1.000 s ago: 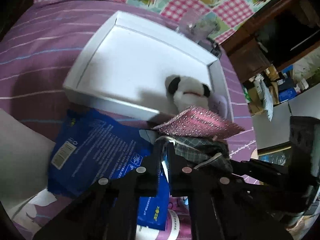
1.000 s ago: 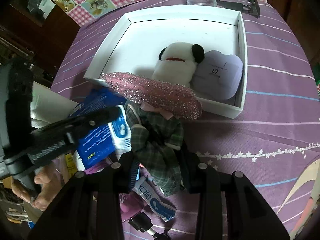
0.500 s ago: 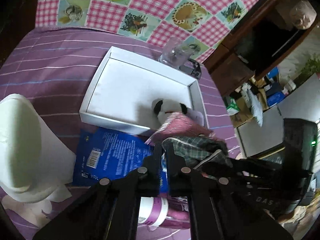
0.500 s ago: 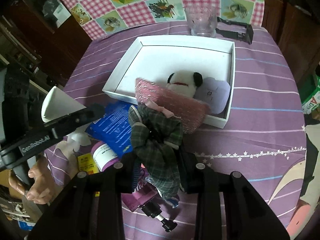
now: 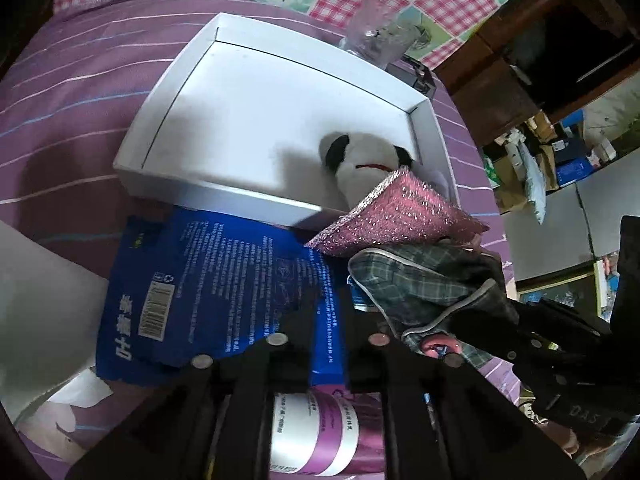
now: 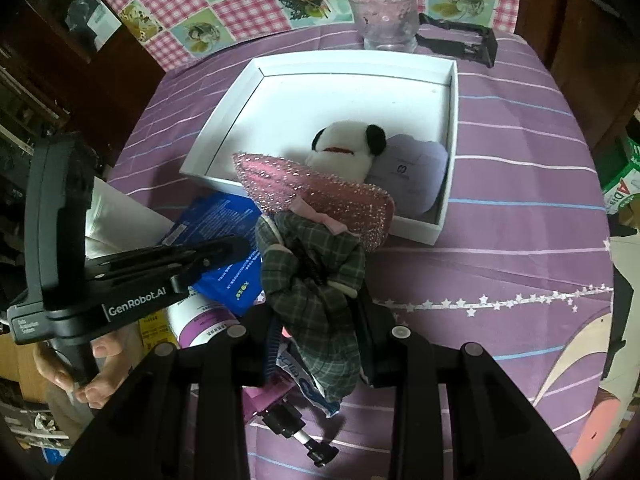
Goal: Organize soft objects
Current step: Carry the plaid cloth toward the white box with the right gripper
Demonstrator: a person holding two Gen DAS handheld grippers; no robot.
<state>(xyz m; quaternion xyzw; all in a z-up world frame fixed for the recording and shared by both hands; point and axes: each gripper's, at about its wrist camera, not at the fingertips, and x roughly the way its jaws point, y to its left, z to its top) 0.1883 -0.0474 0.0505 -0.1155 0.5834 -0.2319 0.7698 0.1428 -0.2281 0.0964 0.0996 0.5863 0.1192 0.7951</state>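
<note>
Right wrist view: right gripper [image 6: 318,336] clenches a plaid doll [image 6: 316,276] with sparkly pink hat [image 6: 316,196] at frame centre, below the white tray [image 6: 451,128]. Left gripper [image 5: 328,320] jaws are opening, nothing between them.

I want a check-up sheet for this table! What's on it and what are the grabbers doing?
Surface: purple striped cloth over the table.
Job's things: white tray holds a panda plush and a lilac pillow; plaid doll with a glittery pink hat hangs near the tray's front edge.
Clutter: blue packet, purple-label bottle, glass cup, black clip, white paper.
Grippers: right gripper shut on the doll; left gripper jaws opening over the packet, gripping nothing.
Cables: nothing seen.
Surroundings: checked picture cloth, dark wooden furniture, boxes on the floor.
</note>
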